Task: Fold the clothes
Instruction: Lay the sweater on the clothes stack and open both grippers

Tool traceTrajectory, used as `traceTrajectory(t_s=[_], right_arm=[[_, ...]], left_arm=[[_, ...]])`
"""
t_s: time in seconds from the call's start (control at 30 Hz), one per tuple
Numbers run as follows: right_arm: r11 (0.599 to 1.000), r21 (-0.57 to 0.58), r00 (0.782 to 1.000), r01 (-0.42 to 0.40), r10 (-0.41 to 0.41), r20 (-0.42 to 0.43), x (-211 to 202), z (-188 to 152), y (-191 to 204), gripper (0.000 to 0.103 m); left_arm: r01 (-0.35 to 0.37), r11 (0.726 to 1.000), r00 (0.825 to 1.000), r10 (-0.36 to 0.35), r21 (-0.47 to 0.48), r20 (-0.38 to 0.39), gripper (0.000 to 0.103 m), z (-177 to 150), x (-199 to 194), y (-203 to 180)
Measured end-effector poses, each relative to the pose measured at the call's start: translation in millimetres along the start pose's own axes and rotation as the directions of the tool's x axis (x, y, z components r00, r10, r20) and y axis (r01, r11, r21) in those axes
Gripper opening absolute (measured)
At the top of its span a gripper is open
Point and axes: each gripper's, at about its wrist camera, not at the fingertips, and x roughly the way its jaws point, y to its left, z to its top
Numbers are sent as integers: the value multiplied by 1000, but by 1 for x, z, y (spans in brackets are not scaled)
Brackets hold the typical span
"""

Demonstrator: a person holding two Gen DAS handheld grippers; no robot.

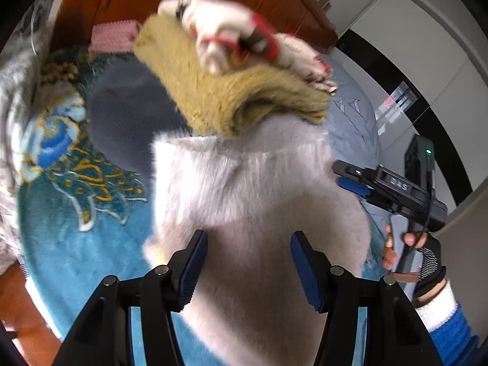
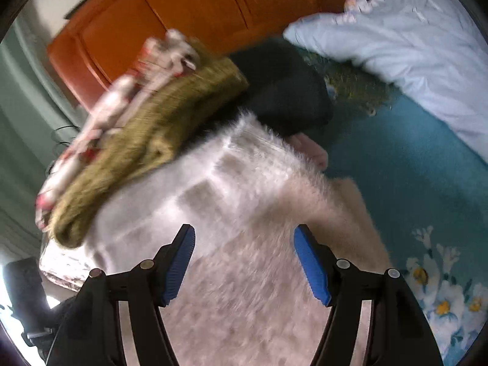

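A folded pale grey-white fluffy garment (image 1: 253, 201) lies on the teal bed blanket, seen also in the right wrist view (image 2: 244, 213). On its far end rest a folded olive fuzzy garment (image 1: 231, 94) (image 2: 152, 140) and a white-and-red patterned one (image 1: 231, 33) (image 2: 122, 100) on top. My left gripper (image 1: 248, 265) is open, its blue pads over the fluffy garment. My right gripper (image 2: 244, 265) is open over the same garment; it also shows in the left wrist view (image 1: 350, 178) at the garment's right edge. The frames are blurred.
A dark grey folded item (image 1: 128, 119) (image 2: 283, 91) lies behind the stack. A teal floral blanket (image 1: 76, 213) (image 2: 411, 167) covers the bed. A light blue pillow (image 2: 396, 45) sits at the right, an orange wooden headboard (image 2: 183, 15) behind. A pink cloth (image 1: 113, 36) lies by the headboard.
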Motion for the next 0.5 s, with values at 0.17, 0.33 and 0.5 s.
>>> traceTrajectory(t_s=[0.17, 0.33, 0.5], right_arm=[[999, -1, 998, 35, -34, 53, -51, -45, -4, 69], [991, 104, 995, 81, -86, 45, -79, -117, -35, 69], [971, 185, 989, 148, -151, 0, -87, -174, -52, 69]], left_arm=[[-12, 1000, 1000, 12, -28, 7, 61, -44, -29, 0], [-26, 1000, 999, 25, -13, -22, 64, -90, -41, -7], [-59, 998, 998, 60, 24, -34, 64, -121, -37, -27]])
